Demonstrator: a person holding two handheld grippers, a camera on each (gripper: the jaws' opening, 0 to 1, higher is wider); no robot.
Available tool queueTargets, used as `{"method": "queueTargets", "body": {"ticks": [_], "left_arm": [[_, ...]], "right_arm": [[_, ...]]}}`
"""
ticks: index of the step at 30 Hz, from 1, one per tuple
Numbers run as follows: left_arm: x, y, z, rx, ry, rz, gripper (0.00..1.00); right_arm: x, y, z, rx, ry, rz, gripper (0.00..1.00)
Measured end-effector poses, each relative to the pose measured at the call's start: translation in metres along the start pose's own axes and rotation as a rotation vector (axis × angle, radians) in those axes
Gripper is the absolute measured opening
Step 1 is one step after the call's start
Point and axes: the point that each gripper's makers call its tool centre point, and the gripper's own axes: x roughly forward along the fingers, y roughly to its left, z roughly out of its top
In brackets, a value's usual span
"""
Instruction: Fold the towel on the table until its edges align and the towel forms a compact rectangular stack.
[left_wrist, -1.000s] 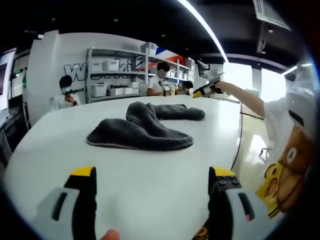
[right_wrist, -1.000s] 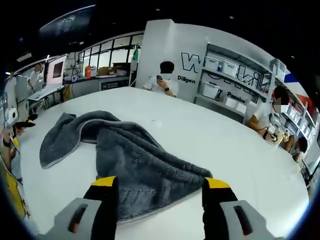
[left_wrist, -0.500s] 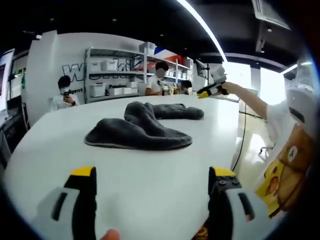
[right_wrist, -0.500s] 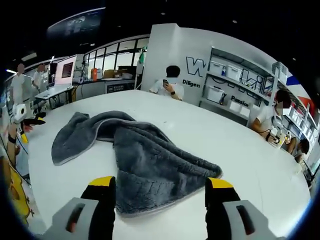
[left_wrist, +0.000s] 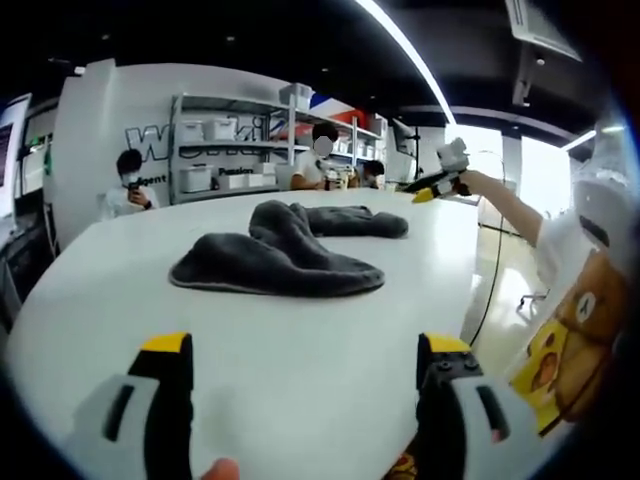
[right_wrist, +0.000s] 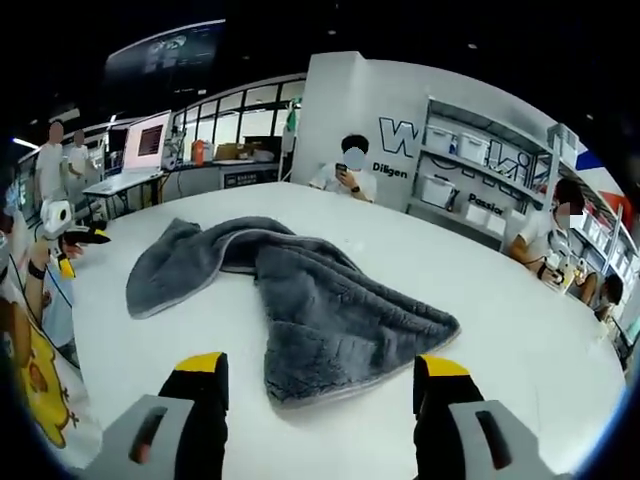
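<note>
**Two open grippers face a crumpled grey towel on a white table**

Left gripper view: the left gripper (left_wrist: 305, 372) rises from the bottom edge with its two yellow-tipped black jaws spread wide and nothing between them. It hangs above the near part of a round white table (left_wrist: 120, 300). The dark grey towel (left_wrist: 283, 258) lies rumpled near the middle of the table, well apart from the jaws, one bunched lobe toward the camera and a thinner arm trailing off toward the far side. On the right, a person's outstretched arm holds the right gripper (left_wrist: 440, 181) above the table's far edge. Behind the table stand metal shelves with white bins (left_wrist: 225, 150), and several people sit near them.

Right gripper view: the right gripper (right_wrist: 320, 392) also has its jaws wide apart and empty, poised over the table (right_wrist: 520, 350). The towel (right_wrist: 300, 300) lies just beyond the jaw tips, not touching them, a broad fold nearest and a flatter flap spreading leftward. At the far left, the left gripper (right_wrist: 62, 222) is visible in a hand.
</note>
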Motion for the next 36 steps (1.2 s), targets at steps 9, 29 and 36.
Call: {"method": "queueTargets", "body": {"ticks": [9, 29, 36], "left_arm": [[0.002, -0.001, -0.002, 0.002, 0.007, -0.005, 0.98], [0.001, -0.003, -0.004, 0.005, 0.021, -0.003, 0.97], [0.001, -0.006, -0.004, 0.018, 0.029, -0.011, 0.96]], "right_arm": [[-0.008, 0.011, -0.016, 0.035, -0.007, 0.009, 0.81], [-0.02, 0.061, -0.039, 0.062, -0.039, 0.057, 0.83], [-0.027, 0.076, -0.04, 0.069, -0.063, 0.068, 0.84]]}}
